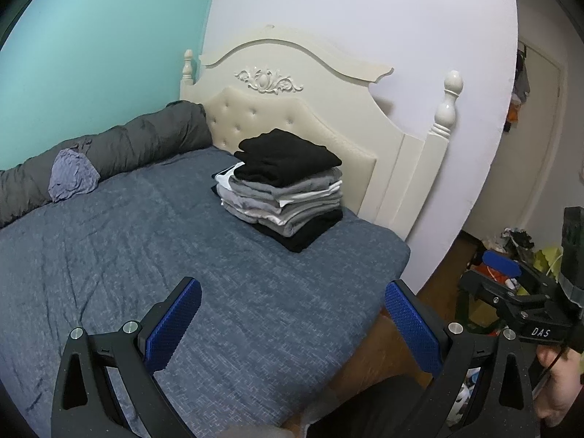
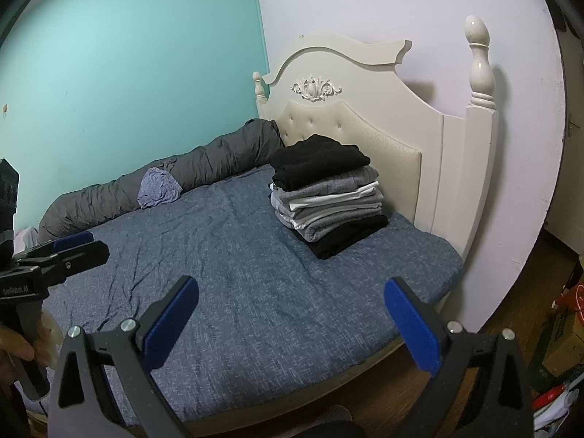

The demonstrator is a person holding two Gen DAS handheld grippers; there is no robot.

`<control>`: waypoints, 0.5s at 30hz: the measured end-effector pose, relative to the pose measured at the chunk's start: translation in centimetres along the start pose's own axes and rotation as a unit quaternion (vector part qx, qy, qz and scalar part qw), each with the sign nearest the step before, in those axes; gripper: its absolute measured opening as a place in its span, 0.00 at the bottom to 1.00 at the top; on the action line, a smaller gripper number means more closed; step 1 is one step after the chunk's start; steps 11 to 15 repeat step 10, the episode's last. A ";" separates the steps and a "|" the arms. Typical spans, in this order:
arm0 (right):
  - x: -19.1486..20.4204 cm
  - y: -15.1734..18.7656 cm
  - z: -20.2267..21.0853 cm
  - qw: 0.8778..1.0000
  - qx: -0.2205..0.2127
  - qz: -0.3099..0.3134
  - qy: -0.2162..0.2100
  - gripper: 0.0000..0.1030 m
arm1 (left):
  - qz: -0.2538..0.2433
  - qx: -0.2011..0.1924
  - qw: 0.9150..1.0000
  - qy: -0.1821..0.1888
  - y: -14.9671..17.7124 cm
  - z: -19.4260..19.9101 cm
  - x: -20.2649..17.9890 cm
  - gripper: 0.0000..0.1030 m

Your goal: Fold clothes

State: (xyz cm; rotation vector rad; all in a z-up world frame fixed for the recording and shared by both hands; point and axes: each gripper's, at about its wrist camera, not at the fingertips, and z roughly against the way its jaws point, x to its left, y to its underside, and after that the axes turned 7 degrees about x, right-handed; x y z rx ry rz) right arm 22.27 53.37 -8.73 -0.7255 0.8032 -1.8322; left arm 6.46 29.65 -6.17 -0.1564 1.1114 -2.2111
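Left gripper and right gripper: jaws spread wide, empty. Stack of folded clothes lies well beyond both, against the headboard.

I'm seeing one stack of folded black, grey and white clothes sitting on one blue bed, one crumpled lavender garment lying loose, one rolled grey duvet, and two pairs of blue-padded tongs, left and right.
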 end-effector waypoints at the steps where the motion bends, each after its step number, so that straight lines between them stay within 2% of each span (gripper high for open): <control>1: 0.0 0.0 0.0 1.000 0.000 0.000 0.000 0.99 | 0.000 0.000 1.000 0.001 0.0 0.1 0.0 0.99; 15: -0.2 0.2 -0.2 1.000 0.002 -0.001 0.000 0.99 | -0.008 -0.004 1.000 0.000 0.1 0.1 -0.2 0.99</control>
